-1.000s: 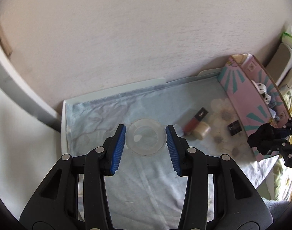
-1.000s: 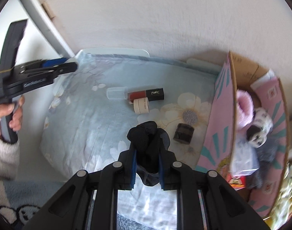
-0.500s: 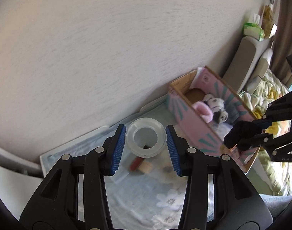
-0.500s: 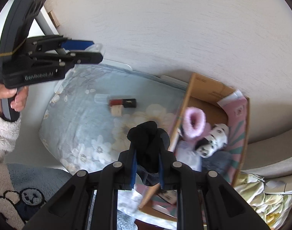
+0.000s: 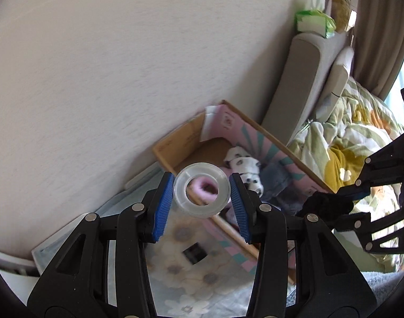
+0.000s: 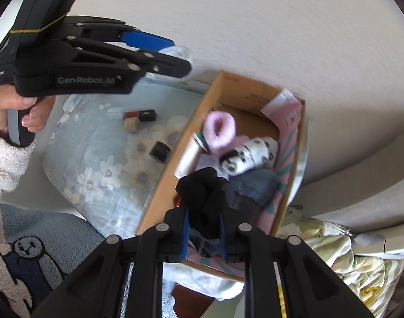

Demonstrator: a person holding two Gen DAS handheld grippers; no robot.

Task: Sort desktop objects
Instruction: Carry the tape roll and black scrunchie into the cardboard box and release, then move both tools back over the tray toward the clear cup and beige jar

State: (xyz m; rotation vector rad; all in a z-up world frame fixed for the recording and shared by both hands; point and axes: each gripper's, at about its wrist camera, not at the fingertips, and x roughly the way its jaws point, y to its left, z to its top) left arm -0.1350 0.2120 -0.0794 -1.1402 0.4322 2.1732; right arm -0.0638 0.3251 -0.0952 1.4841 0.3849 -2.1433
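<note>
Above the open pink-printed cardboard box (image 6: 164,182), the left gripper (image 5: 202,193) clamps a clear, round plastic tape roll (image 5: 202,193); the right gripper (image 6: 203,234) pinches a soft, crumpled black fabric sock (image 6: 202,198) over the box's near end.

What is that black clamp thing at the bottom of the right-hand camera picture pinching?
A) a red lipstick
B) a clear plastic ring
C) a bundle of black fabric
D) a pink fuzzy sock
C: the right gripper is shut on a black fabric bundle above the cardboard box; the clear ring sits in the left gripper.
</note>
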